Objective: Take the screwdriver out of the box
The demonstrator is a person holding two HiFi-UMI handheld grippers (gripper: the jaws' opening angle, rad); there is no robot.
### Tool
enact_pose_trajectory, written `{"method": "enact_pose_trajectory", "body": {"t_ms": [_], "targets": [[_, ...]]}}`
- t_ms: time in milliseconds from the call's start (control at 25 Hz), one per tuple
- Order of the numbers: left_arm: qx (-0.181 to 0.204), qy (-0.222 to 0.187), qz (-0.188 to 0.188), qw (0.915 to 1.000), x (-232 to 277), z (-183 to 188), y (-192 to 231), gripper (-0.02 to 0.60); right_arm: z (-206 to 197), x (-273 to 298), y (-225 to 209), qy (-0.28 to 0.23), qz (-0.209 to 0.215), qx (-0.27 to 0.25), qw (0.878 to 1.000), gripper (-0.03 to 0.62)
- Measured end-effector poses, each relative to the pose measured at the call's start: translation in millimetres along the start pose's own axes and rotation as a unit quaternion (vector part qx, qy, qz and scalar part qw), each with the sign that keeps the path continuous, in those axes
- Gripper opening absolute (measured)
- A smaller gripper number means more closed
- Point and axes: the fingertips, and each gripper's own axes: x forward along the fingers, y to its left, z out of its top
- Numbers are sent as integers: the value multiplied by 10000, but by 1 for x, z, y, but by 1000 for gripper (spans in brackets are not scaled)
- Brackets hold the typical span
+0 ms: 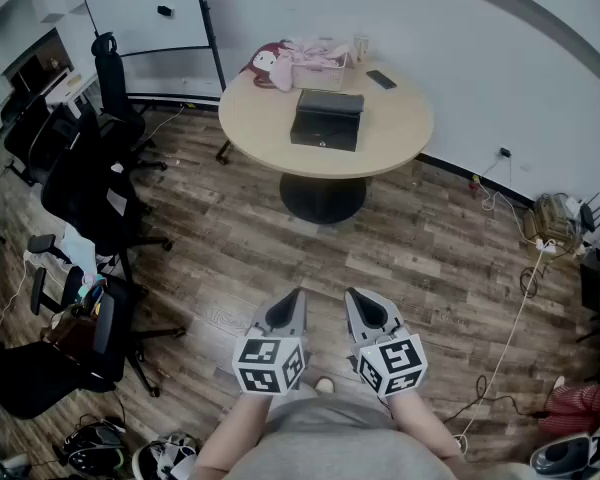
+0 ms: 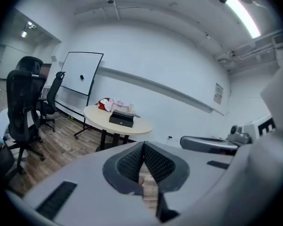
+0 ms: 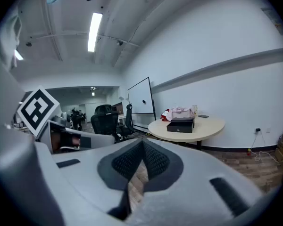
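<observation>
Standing toward the top centre of the head view, a round pale-wood table (image 1: 405,133) on a dark pedestal carried a black box (image 1: 327,120) with its lid down, so the screwdriver could not be seen; behind the box lay a red-and-white plush toy (image 1: 268,65) touching a pink bundle (image 1: 318,60), with a cup (image 1: 361,46) and a dark phone (image 1: 381,79) to their right; a plank floor (image 1: 420,258) of brown wood spread across the middle of the frame, meeting a white wall along the upper right; a whiteboard (image 1: 145,8) on a stand stood at the upper left, and black office chairs (image 1: 90,183) crowded the left edge; white cables (image 1: 510,338) trailed over the floor at the right; at the bottom centre the left gripper (image 1: 294,298) and the right gripper (image 1: 352,296) were held side by side, well apart from the table, both pointing toward it; each gripper's own view showed its jaws clenched together with nothing between them, only floor boards showing below where they met; a ceiling strip light (image 3: 95,31) glowed at the upper left of the right gripper view
</observation>
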Motion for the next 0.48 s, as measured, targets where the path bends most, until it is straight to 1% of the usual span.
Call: {"method": "enact_pose_trajectory", "body": {"t_ms": [200,360,480], "targets": [[10,5,-4,10000,-17,-8,-14,3,-1,-18,16,79,201,-79,9997,0],[-25,-41,63,10000,-26,-7,-12,3,0,-23,25,81,299,-183,9994,0],[-12,-51,66,10000,-29,-8,-15,3,1,-28,25,49,321,-148,9994,0]]}}
